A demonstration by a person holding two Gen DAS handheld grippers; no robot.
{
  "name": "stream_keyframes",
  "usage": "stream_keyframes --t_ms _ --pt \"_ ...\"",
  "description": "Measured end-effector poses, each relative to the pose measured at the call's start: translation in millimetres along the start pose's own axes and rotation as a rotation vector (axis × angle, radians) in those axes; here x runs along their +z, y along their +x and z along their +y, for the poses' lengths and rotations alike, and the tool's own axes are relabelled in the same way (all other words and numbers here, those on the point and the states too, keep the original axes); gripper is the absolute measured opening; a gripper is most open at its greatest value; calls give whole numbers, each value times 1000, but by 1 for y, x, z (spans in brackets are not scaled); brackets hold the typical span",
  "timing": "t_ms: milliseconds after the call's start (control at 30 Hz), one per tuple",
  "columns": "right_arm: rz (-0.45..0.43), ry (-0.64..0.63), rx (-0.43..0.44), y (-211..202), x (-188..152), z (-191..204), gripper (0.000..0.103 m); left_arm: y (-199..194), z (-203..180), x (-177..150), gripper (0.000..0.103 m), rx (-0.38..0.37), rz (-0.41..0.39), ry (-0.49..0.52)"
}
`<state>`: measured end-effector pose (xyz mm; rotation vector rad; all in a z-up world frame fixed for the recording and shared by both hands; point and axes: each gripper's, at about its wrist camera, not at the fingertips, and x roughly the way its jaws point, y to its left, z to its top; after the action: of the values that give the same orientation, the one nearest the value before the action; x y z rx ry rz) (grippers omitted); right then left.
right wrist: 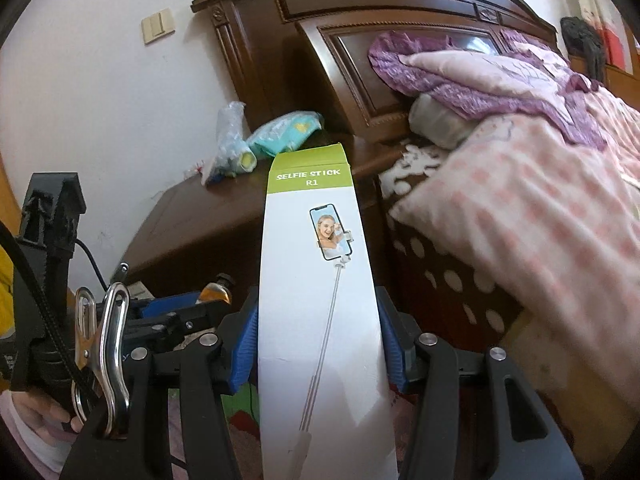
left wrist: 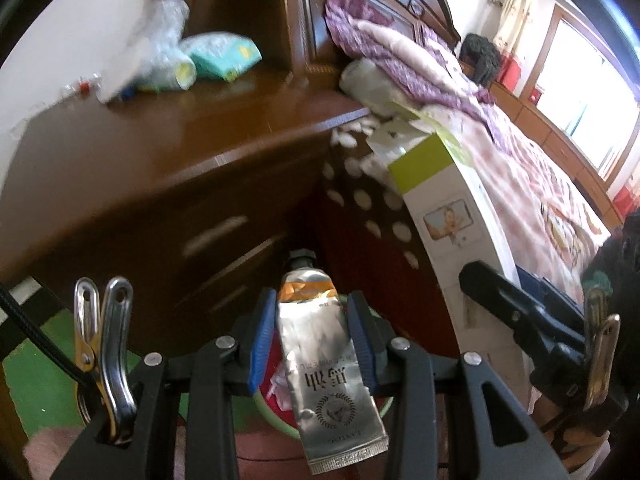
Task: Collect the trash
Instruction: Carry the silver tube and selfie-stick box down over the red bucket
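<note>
The left gripper [left wrist: 312,328] is clamping one crumpled silver tube [left wrist: 326,364] between its two blue pads [left wrist: 262,340]; the jaws are standing fairly narrow, pressing on the tube's flattened sides. The tube's dark cap is pointing away from the camera, toward the brown nightstand [left wrist: 132,160], and its crimped tail is hanging back between the fingers, above the green rim of a bin [left wrist: 280,416] showing below.

The right gripper [right wrist: 318,340] is gripping one tall white selfie stick box [right wrist: 316,280] with a lime-green top, its blue pads [right wrist: 244,348] pressing on the box's two long sides with the jaws standing wider. The box is standing upright between the nightstand and the bed [right wrist: 540,200].

On the nightstand two things are lying just beside each other: one clear plastic bag [left wrist: 160,48] and one teal packet [left wrist: 224,54]. The left gripper, with the tube's orange shoulder, is showing at the left of the right wrist view.
</note>
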<state>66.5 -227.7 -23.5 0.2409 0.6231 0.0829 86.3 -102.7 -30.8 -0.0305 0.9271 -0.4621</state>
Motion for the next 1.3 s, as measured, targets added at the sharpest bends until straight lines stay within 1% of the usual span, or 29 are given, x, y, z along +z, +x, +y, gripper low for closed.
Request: stream_keyframes --t_ms 167,367,667,900,1000,1133,1300 --pt "21 69 2 9 -25 -17 53 26 -5 -20 38 -12 50 23" --pt "38 88 -28 20 -43 -27 53 53 -7 -33 38 -23 78 25" --pt "101 106 -54 45 -66 -41 54 89 -10 -53 38 -48 102 46" --pt "128 103 -89 58 -76 -48 54 128 -4 -71 38 -67 171 25" --pt "143 102 -93 63 -79 -49 54 140 -2 -78 38 -60 188 40" --pt "155 104 -103 68 -81 -50 54 154 1 -84 38 -60 208 29" --pt "173 111 -111 73 -86 -54 54 171 5 -88 38 -33 236 26"
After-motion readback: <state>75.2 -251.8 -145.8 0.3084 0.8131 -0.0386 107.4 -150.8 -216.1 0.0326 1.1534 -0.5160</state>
